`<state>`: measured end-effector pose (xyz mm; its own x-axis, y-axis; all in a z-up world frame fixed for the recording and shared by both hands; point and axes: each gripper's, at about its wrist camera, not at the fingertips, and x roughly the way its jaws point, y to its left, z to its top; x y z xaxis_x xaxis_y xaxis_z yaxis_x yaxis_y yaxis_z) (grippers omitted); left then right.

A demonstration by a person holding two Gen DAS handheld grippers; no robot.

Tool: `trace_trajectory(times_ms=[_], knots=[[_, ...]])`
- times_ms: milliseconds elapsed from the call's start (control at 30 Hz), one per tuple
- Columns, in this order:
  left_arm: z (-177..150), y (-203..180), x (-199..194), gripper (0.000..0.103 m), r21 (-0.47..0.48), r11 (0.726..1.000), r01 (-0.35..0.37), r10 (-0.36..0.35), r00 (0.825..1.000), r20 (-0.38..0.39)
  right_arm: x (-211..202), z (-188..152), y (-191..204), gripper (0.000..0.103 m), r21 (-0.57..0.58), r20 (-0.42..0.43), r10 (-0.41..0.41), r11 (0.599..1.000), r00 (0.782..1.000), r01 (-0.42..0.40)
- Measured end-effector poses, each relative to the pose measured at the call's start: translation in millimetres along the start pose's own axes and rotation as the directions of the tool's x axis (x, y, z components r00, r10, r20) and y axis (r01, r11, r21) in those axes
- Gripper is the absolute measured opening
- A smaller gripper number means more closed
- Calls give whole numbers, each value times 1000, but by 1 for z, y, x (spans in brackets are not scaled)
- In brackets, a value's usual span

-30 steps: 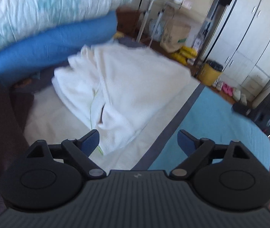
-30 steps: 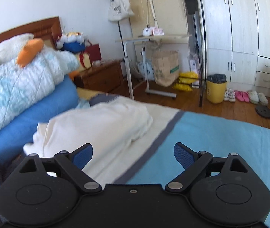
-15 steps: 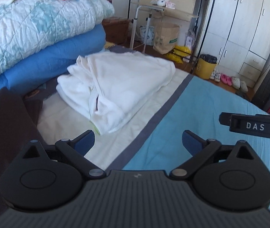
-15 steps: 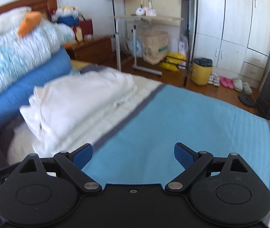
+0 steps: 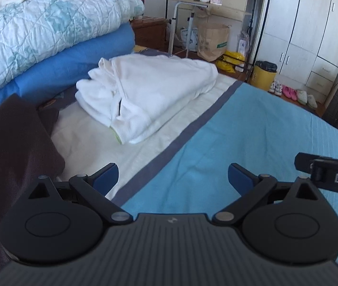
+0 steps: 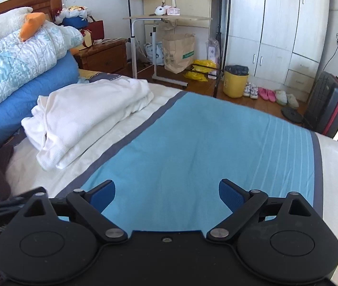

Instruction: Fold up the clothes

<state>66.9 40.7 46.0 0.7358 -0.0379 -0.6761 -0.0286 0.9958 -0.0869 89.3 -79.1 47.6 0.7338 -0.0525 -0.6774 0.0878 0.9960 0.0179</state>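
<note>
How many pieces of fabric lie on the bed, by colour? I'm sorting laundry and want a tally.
White: 1, the folded white garment
Dark brown: 1, the crumpled dark brown garment
Blue: 1, the folded plain blue blanket
Pale blue patterned: 1, the quilted comforter stacked on the blanket
Total: 4, not counting the bed cover. Both grippers, left and right, hold none.

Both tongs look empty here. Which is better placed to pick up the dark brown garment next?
Probably the left tongs: the crumpled dark brown garment lies right beside their left finger. The right tongs hang open over the light blue bedspread, with that garment only at their far left edge.
</note>
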Motion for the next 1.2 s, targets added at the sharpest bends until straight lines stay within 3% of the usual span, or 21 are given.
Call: trace_trajectory(times_ms=[133,300,467,567,833,1033,1200], knots=[[-2,0,1,100,-64,997,-33,31,999,-20,-8,-9,-3,97,12,-5,-8,1000,1000,8],[0,-9,-8,100,-42,999,-13,12,1000,-5,-17,-17,-7,97,18,-3,-15,1000,1000,16],[-5,-31,-3,100,76,996,-44,46,999,-23,-22,-23,-13,97,27,-1,-18,999,1000,18],[-8,-44,-3,100,141,984,-107,109,994,-13,-23,-27,-16,97,27,-1,-21,999,1000,21],[-10,-57,-6,100,192,976,-100,103,995,-9,-22,-29,-23,97,49,-17,-40,998,999,41],[-14,-63,-5,100,238,962,-131,124,991,44,-18,-28,-26,97,64,-27,-44,997,999,46],[-15,-64,1,100,246,964,-96,94,995,21,-14,-28,-24,97,69,-35,-31,997,999,33]])
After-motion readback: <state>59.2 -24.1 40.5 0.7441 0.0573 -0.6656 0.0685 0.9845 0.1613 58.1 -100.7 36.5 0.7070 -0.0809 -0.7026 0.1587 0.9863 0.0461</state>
